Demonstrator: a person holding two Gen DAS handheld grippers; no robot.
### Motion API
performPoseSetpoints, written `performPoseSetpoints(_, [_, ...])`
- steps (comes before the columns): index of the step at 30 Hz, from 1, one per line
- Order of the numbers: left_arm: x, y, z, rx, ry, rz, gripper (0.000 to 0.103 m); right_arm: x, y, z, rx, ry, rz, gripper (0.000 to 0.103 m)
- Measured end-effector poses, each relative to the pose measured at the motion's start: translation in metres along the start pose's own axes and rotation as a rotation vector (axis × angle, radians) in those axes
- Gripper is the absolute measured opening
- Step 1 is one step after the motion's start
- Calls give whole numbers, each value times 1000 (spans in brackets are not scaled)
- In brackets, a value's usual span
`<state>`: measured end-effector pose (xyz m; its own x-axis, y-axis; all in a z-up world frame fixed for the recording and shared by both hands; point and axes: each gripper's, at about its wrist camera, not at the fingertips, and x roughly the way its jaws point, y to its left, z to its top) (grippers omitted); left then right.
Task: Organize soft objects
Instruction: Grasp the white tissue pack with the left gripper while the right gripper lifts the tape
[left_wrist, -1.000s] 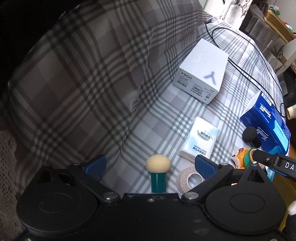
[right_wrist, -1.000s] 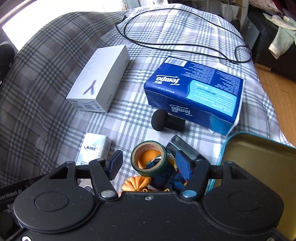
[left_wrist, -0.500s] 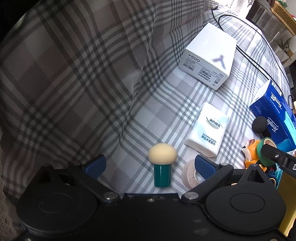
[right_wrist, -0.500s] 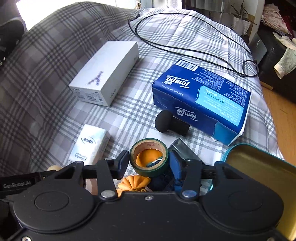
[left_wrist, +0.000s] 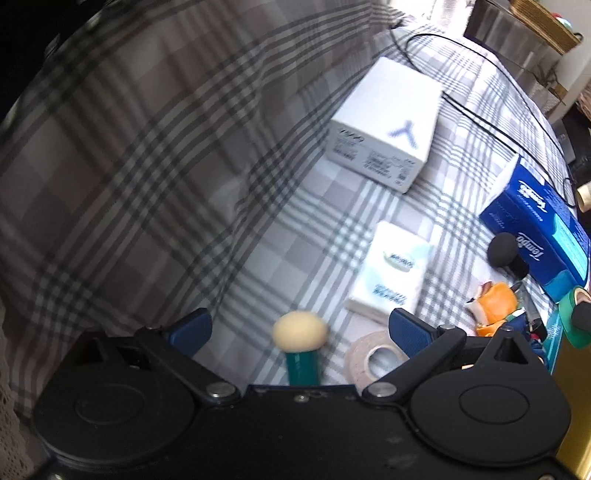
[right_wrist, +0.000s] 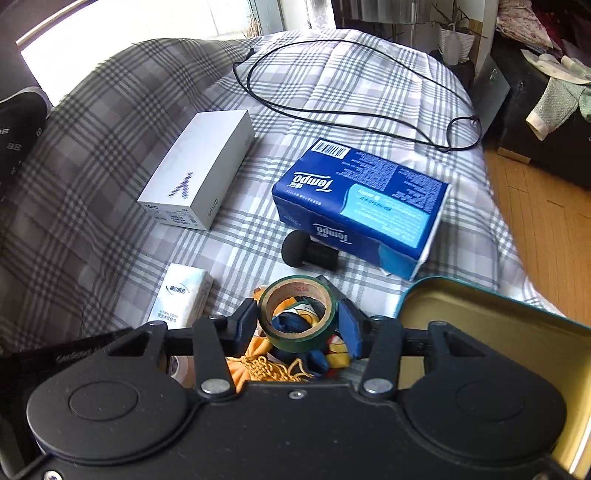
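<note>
My right gripper (right_wrist: 298, 323) is shut on a green tape roll (right_wrist: 301, 341), its pads pressing both sides, and holds it above an orange and blue plush toy (right_wrist: 258, 369). That roll (left_wrist: 570, 317) also shows at the right edge of the left wrist view. My left gripper (left_wrist: 299, 328) is open, its blue fingers standing wide on either side of a cream puff with a teal handle (left_wrist: 300, 347), not touching it. A white tissue pack (left_wrist: 391, 269), a blue Tempo tissue pack (right_wrist: 362, 206) and a black puff (right_wrist: 308, 251) lie on the plaid bedspread (right_wrist: 369, 74).
An open tin with a gold inside (right_wrist: 498, 325) sits at the right. A white phone box (right_wrist: 199, 173) lies at the left and a black cable (right_wrist: 332, 110) loops behind it. A white tape roll (left_wrist: 373, 360) rests by my left gripper. Wooden floor (right_wrist: 535, 206) lies beyond the bed's right edge.
My right gripper's jaws closed on the green tape roll and lifted it off the toy pile. My left gripper shifted slightly over the cream puff and stayed open.
</note>
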<state>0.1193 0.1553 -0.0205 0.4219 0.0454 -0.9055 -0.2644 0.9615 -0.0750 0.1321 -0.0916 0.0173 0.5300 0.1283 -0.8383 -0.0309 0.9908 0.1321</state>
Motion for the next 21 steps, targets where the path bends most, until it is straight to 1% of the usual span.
performPoseSetpoints(4, [5,-26,12,57,-11,-21,102,-13,-7,-5,-15,1,1,48])
performPoseSetpoints(8, [24,-50,23,94,1,-15,102,-18,-16,-8,23,6,23,48])
performPoseSetpoints(12, [44,-60,31,109,35,-16,100,-22,-20,-10,34,-2,26,48])
performPoseSetpoints(15, [53,-70,33,149,38,-5,99,-22,-23,-13,43,0,24,48])
performPoseSetpoints(17, [60,-74,34,172,38,8,94,-21,-24,-13,50,3,18,48])
performPoseSetpoints(19, [67,-75,36,181,45,5,90,-20,-26,-16,56,4,8,48])
performPoseSetpoints(21, [75,-73,38,177,70,-17,81,-19,-27,-19,64,10,0,48])
